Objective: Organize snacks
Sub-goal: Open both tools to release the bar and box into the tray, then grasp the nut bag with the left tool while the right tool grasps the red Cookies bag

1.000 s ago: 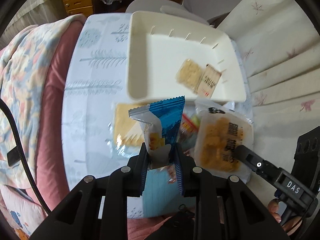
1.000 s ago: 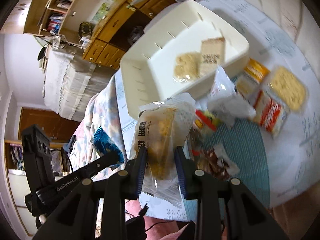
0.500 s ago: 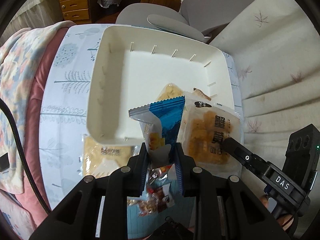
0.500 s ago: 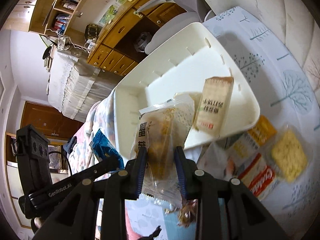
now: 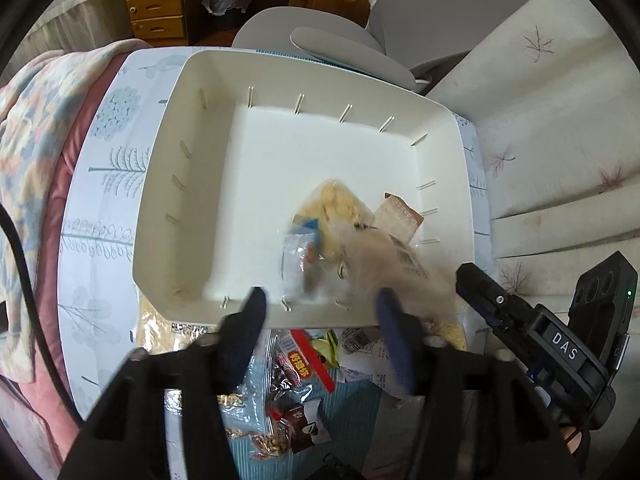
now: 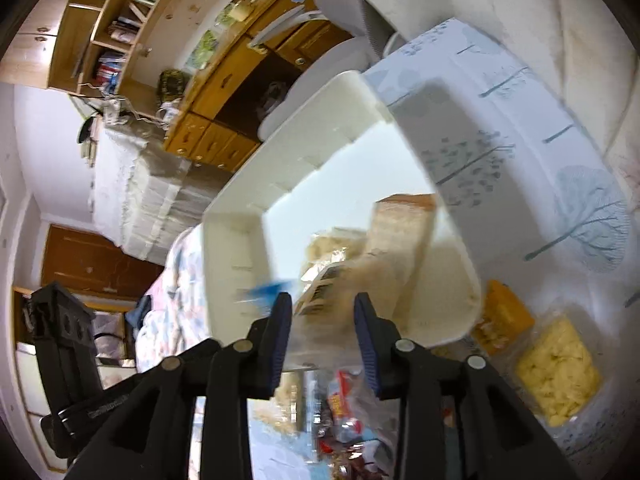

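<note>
A white tray point(image 5: 160, 184) sits on the tree-print table. My left gripper point(image 5: 320, 332) is open at the tray's near rim; the blue snack packet point(image 5: 304, 256), blurred, is free of it and falling into the tray. My right gripper point(image 6: 322, 340) is open; the clear bag of fried snacks point(image 6: 360, 276) is blurred just past its fingers, dropping into the tray point(image 6: 236, 272), and shows in the left wrist view point(image 5: 384, 260). A cracker pack point(image 5: 340, 204) and a brown wafer pack point(image 5: 400, 216) lie in the tray.
More snack packs lie on a blue mat point(image 5: 344, 412) in front of the tray, among them a yellow cracker pack point(image 6: 556, 372) and an orange pack point(image 6: 504, 316). A blanket point(image 5: 36, 128) lies left, a grey chair point(image 5: 360, 40) behind, a cushion point(image 5: 560, 140) right.
Both grippers moved forward over the tray and opened. The blue packet and the fried snack bag left the jaws and are dropping into the tray.
</note>
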The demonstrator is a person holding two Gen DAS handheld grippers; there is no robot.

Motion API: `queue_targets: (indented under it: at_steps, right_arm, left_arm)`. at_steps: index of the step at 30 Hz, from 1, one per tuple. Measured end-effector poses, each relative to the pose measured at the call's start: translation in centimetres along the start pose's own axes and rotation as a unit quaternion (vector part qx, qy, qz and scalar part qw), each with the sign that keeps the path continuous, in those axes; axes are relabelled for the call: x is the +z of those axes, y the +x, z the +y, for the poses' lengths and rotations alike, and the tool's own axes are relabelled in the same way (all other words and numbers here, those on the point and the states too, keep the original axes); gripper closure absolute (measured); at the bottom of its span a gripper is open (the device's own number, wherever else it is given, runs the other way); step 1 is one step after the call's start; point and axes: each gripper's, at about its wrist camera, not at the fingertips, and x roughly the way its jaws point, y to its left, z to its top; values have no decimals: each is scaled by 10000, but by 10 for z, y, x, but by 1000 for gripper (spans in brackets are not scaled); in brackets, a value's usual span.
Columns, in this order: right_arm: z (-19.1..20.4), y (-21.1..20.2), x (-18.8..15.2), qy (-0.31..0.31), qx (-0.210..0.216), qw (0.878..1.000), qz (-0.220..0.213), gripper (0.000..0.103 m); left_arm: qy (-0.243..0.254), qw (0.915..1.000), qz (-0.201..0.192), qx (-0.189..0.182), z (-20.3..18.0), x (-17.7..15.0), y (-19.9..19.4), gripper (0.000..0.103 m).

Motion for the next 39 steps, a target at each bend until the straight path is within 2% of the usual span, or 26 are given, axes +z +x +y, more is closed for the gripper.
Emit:
queue_targets:
  at_steps: [3,7,14,18,29,33,36,39]
  right_arm:
    - [-6,-6,-1,78,52,10000,-9,67]
    - [-9,-21,-8,107,62,9999,-97,57]
    - [-10,-47,-30,34,-34,9995,-301,44]
    - [-10,-63,-54,0,-87,9990,-436,39]
    - [-8,-95,-131,-208,-477,9963,-691,35]
    - [-10,-100,-154,-186,-620,9952,-738,33]
    - [-14,-102,-171,-174,-768,9940,-761,27]
    - [-19,-104,-188,-154,-835,9937,-738,26]
  left_arm:
    - [45,10000,64,42,-1,-4,0,43]
    - [49,9999,82,71,1,-14,-5,38]
    - [66,10000,68,27,8,-45,-24,38]
    - [144,9999,53,-12,14,-71,-37,38]
    - [267,9996,7,-93,44,-144,-69,37]
    - [303,9995,-26,-126,54,-166,-75,30]
    - [268,9995,33,-177,62,-182,-75,29]
    - [246,9995,73,-179,67,-193,-72,29]
